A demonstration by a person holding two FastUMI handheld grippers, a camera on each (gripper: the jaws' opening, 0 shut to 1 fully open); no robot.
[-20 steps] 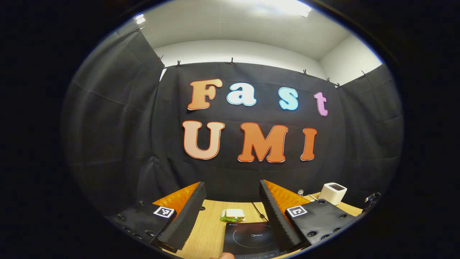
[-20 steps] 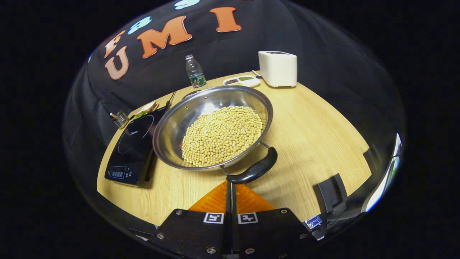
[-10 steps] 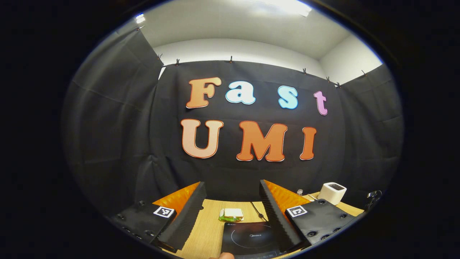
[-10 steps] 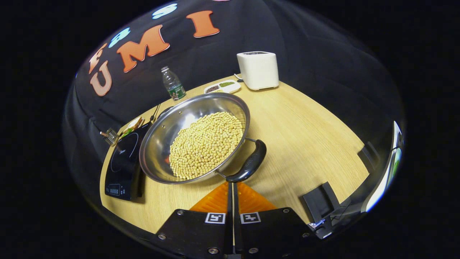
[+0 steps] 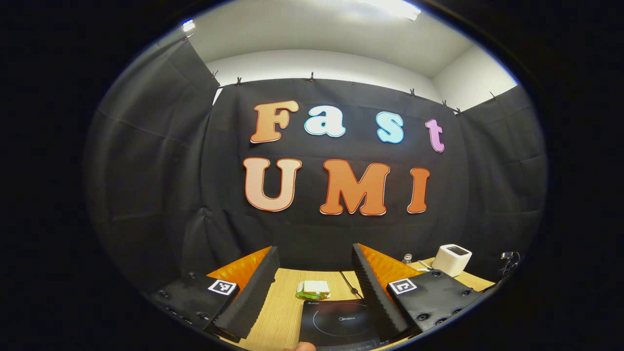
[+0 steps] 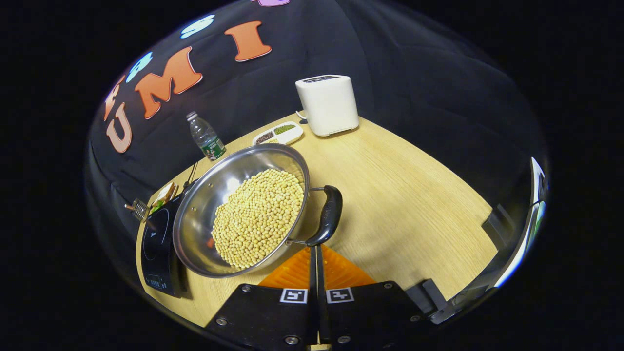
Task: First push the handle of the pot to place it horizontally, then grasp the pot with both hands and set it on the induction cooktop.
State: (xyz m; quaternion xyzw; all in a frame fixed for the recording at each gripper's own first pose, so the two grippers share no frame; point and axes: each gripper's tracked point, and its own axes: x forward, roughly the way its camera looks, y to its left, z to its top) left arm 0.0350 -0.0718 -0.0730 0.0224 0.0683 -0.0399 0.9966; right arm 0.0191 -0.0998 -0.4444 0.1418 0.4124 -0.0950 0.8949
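Observation:
A steel pot full of soybeans sits on the wooden table, its near black handle running along the rim on the right side. My right gripper is shut, with its tips touching the lower end of that handle. The black induction cooktop lies just left of the pot, partly under its rim. In the left gripper view, my left gripper hovers open with nothing between its fingers, and the cooktop lies below them.
A white box-shaped appliance stands at the table's back, with a divided snack tray and a water bottle to its left. A sandwich lies beyond the cooktop. Bare tabletop spreads right of the pot.
The pot has turned: its near handle swung round from slanting out to lying along the right rim, with my shut right gripper following at its end. The left gripper barely moved.

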